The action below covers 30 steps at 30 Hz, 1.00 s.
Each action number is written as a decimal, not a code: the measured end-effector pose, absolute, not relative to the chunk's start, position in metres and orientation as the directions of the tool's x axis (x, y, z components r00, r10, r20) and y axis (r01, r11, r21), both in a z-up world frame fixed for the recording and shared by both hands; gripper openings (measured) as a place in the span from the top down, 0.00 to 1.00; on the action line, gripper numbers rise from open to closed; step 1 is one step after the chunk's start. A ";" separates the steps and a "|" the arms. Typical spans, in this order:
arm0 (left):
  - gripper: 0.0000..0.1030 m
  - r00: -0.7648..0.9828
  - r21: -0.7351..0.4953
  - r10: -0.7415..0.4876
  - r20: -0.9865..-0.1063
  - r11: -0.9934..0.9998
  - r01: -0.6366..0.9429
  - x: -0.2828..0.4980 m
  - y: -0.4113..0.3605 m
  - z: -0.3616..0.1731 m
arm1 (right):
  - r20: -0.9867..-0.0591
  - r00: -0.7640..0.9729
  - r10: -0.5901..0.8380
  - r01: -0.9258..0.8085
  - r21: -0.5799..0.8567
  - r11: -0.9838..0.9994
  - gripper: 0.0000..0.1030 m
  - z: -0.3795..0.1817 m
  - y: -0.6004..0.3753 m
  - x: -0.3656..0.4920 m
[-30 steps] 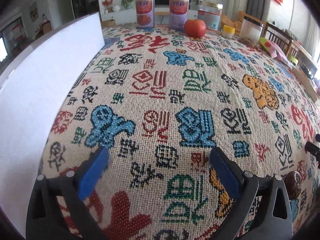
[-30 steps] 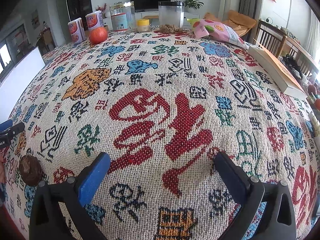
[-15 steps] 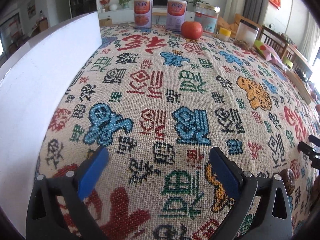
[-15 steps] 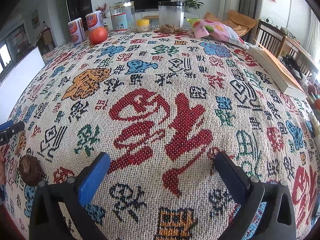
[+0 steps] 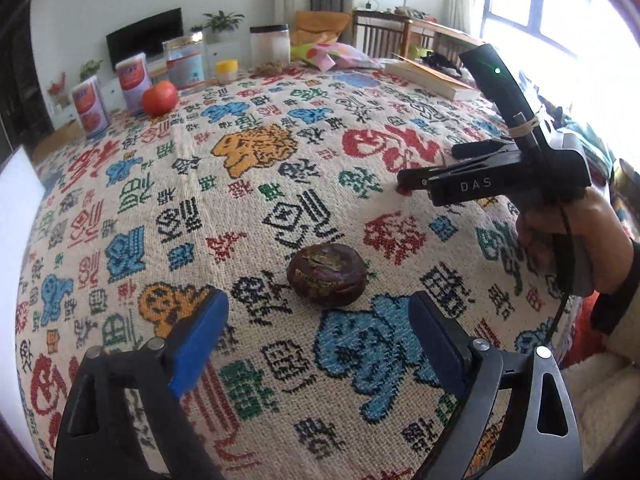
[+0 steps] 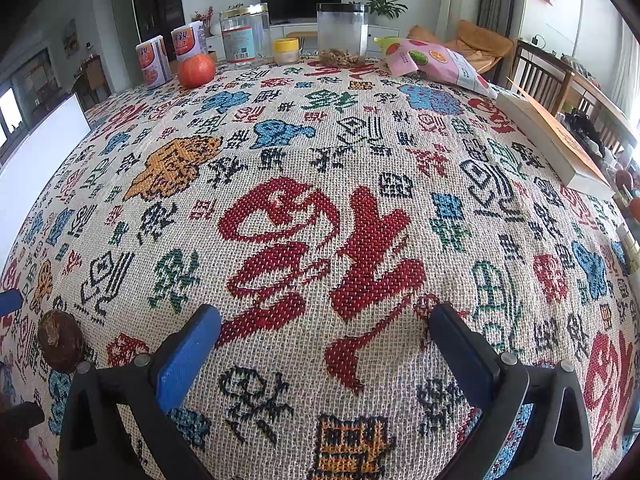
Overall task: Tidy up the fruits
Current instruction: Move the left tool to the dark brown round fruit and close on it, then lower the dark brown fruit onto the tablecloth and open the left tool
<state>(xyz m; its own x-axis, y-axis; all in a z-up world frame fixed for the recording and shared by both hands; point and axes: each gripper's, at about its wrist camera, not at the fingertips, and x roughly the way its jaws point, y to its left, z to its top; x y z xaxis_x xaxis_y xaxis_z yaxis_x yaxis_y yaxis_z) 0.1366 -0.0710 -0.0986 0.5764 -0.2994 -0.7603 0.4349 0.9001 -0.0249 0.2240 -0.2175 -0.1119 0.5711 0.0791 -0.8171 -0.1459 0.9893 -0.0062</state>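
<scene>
Across the patterned tablecloth (image 5: 280,184) we noted a book (image 6: 556,148), snack bag (image 6: 436,62), clear jar (image 6: 343,34) holding brown bits, and red fruit (image 6: 196,71). Dark wrinkled fruit (image 5: 327,274) lay unobstructed ahead of the closing, empty left gripper (image 5: 320,344). Right gripper (image 6: 324,352) stood released.

We look down along our left hand-held gripper (image 5: 318,338), whose blue-padded jaws are closing with only patterned tablecloth (image 5: 256,184) between them. A dark, wrinkled brown fruit (image 5: 327,274) lies on the table just beyond the fingertips, untouched. At the right, a hand (image 5: 568,240) holds the right hand-held gripper (image 5: 424,168) above the cloth, pointing left. Far left, a red-orange fruit (image 5: 160,98) sits by two cans (image 5: 90,110), with jars (image 5: 270,46), a pink bag (image 5: 332,54) and a book (image 5: 432,78) along the far edge.
</scene>
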 end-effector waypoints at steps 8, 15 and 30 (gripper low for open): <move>0.56 0.589 -0.033 -0.287 -0.756 0.915 0.403 0.148 -0.078 -0.110 | -0.817 0.571 0.079 -0.146 -0.006 0.989 0.00 -0.112 -0.217 0.224; 0.56 0.669 -0.087 -0.174 -0.723 0.983 0.162 0.184 -0.018 -0.096 | -0.817 0.571 0.079 -0.146 -0.006 0.989 0.00 -0.112 -0.217 0.224; 0.46 0.651 -0.063 0.046 -0.757 0.988 -0.144 0.250 0.085 -0.113 | -0.817 0.571 0.079 -0.145 -0.006 0.989 0.00 -0.112 -0.217 0.225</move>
<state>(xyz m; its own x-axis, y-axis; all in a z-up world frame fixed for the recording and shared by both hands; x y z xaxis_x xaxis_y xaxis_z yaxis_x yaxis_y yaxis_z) 0.2496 0.0849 -0.1131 0.6512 0.0462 -0.7575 -0.1439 0.9876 -0.0634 0.2248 -0.2174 -0.1116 0.5711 0.0791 -0.8171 -0.1455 0.9893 -0.0059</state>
